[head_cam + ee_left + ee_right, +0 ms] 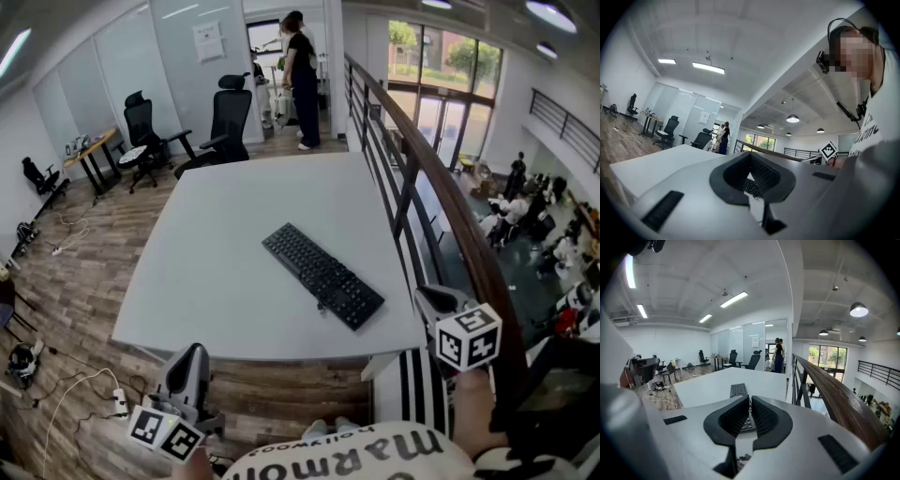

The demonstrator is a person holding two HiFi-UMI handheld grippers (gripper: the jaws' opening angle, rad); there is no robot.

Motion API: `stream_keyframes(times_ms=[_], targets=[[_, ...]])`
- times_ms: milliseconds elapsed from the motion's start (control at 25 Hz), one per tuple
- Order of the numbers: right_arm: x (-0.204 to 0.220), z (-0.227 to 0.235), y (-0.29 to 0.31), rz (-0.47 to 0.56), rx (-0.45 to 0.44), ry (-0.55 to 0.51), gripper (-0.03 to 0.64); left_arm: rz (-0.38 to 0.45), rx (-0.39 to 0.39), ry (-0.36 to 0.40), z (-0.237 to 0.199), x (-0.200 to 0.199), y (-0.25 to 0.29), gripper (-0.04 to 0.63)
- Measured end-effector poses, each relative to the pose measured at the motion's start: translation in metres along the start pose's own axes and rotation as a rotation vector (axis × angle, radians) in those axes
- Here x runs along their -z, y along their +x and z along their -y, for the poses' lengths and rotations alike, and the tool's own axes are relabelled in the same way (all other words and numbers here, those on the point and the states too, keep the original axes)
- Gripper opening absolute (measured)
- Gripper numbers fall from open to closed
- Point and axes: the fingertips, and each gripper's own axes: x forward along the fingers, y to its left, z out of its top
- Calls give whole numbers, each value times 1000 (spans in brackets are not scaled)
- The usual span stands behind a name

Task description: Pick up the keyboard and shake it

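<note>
The black keyboard (322, 275) lies at an angle on the white table (216, 272), right of its middle and near the front edge. In the right gripper view the keyboard (738, 390) stretches away just beyond the jaws. My left gripper (193, 351) hovers below the table's front edge at the lower left, shut and holding nothing; its jaws (752, 177) point up over the table. My right gripper (427, 296) is off the table's front right corner, shut and empty, and it (749, 411) points at the keyboard from a short way off.
A wooden handrail (441, 187) with dark posts runs along the table's right side, with a drop beyond it. Black office chairs (225, 127) stand past the far edge, and a person (302, 80) stands further back. Cables (66, 394) lie on the wooden floor at the left.
</note>
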Motion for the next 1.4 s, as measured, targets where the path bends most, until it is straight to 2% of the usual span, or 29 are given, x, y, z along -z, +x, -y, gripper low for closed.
stream_keyframes(times_ms=[520, 720, 960, 1080, 1200, 1400], targets=[[9, 4, 9, -35, 0, 6, 48, -8, -25, -42, -16, 10, 3, 2], [2, 13, 15, -22, -11, 40, 49, -10, -24, -44, -16, 6, 18, 2], [-2, 16, 31, -21, -24, 36, 49, 26, -8, -57, -24, 3, 46, 2], [-1, 17, 44, -22, -35, 47, 49, 47, -39, -91, -31, 11, 59, 2], [4, 14, 61, -43, -50, 43, 49, -3, -75, -101, -42, 25, 69, 2], [5, 6, 89, -87, -80, 46, 49, -72, -69, -134, -55, 34, 82, 2]])
